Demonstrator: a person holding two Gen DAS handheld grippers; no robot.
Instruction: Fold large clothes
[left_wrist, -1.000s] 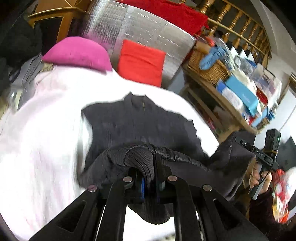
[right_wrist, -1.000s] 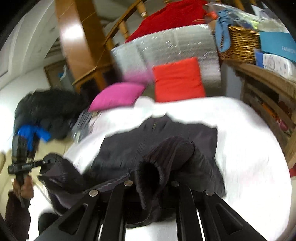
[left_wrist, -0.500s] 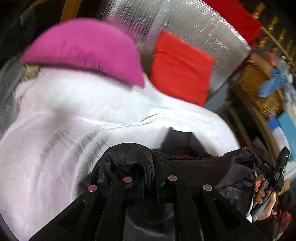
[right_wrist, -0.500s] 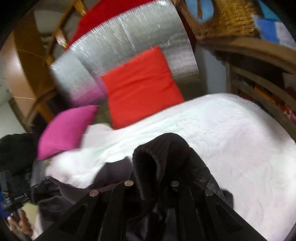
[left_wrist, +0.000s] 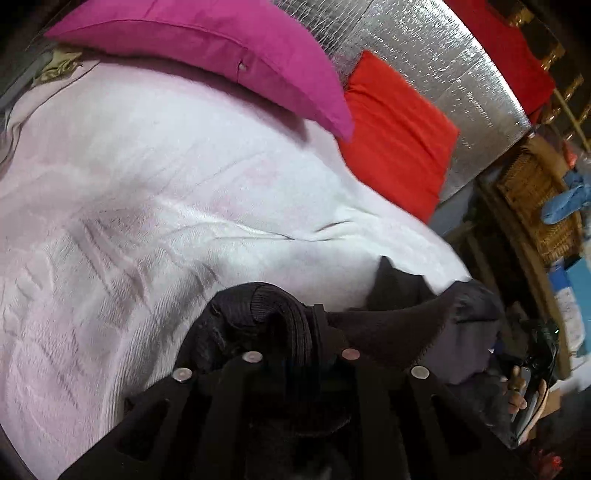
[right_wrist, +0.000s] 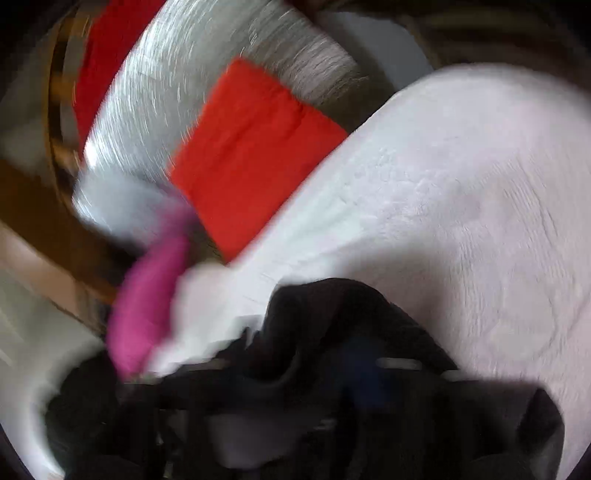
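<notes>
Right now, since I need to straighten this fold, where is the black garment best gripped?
Grip the black garment by its thick ribbed band, which humps up in a roll off the white bedspread. Come from the near edge, pointing toward the pink pillow, one finger on each side of the roll. It stands raised; the rest probably lies too flat to pinch.

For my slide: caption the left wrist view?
Left tool grips a black jacket on a white bedspread.
</notes>
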